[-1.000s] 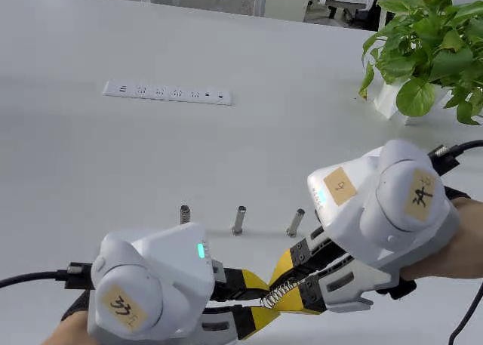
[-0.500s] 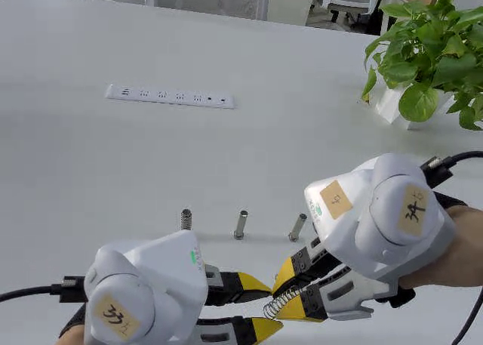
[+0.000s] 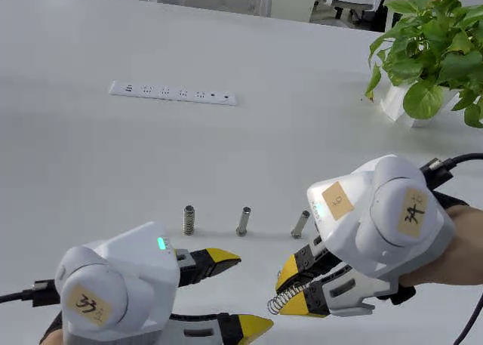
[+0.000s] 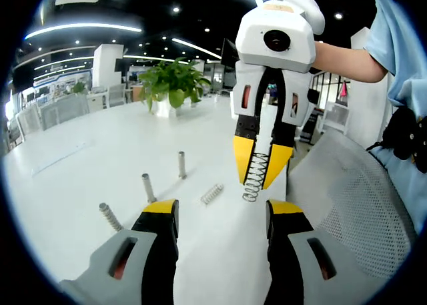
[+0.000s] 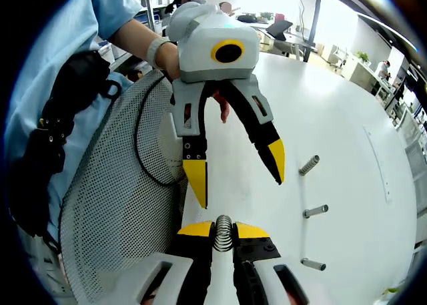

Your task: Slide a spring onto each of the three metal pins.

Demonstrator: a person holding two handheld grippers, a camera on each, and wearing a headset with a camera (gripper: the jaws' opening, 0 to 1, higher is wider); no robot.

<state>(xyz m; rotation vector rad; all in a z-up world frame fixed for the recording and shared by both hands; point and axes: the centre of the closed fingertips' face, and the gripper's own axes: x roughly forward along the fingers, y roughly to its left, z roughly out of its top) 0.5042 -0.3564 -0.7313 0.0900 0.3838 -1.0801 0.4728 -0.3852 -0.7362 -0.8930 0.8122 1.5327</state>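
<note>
Head view: the right gripper (image 3: 293, 287) pinches a spring (image 3: 278, 300) in closed jaws; the left gripper (image 3: 249, 294) spreads its jaws wide beside it. The leftmost pin (image 3: 189, 208) wears a second spring (image 3: 189, 222).

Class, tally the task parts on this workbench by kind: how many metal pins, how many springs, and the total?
Metal pins: 3 (left, middle, right).
Springs: 3 (one on the left pin, one loose on the table at, one in the right gripper's jaws).
Total: 6.
</note>
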